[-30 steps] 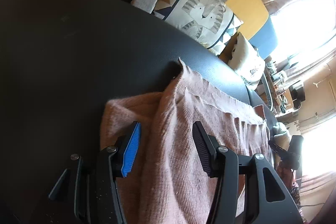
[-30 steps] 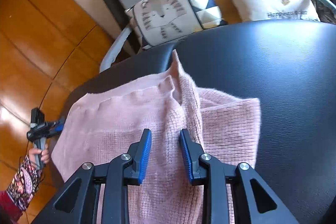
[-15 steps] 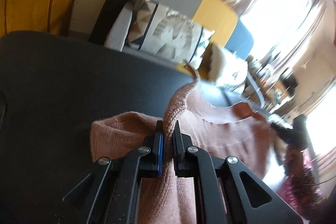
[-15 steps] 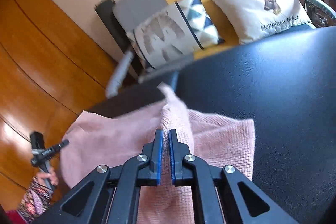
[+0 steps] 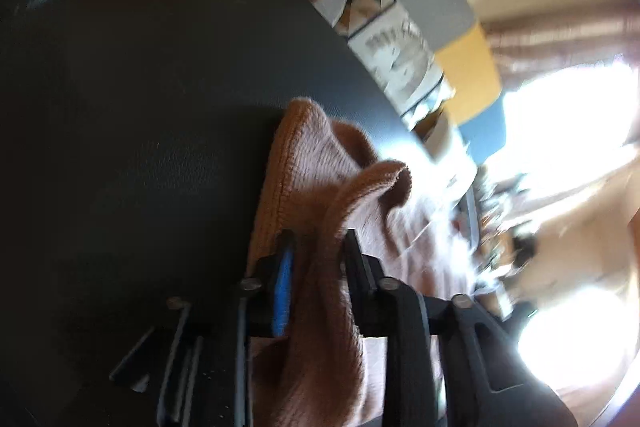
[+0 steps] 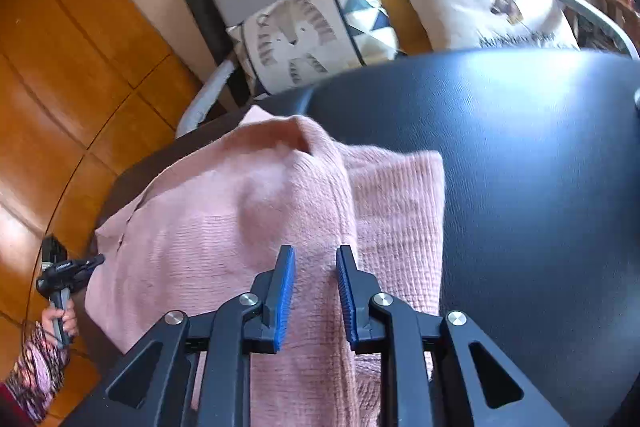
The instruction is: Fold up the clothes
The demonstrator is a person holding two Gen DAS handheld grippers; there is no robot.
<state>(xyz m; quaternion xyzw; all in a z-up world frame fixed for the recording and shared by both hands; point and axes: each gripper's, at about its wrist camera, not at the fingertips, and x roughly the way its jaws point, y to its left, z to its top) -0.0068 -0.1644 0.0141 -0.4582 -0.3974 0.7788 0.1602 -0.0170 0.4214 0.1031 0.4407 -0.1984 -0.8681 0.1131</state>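
Left wrist view, grip: my left gripper [image 5: 316, 239] had its jaws opening, a raised ridge of the pink sweater [image 5: 316, 163] between them; blur hid whether the pads touched.
Left wrist view, step: I judged a fold just laid and being let go on the black table [image 5: 120, 107].
Right wrist view, grip: my right gripper [image 6: 316, 259] was narrowly parted and opening, straddling the sweater's folded edge.
Right wrist view, next: I'd need to back out without dragging cloth, then pick the next edge.
Hidden: the sweater's near hem was cut off below the jaws.
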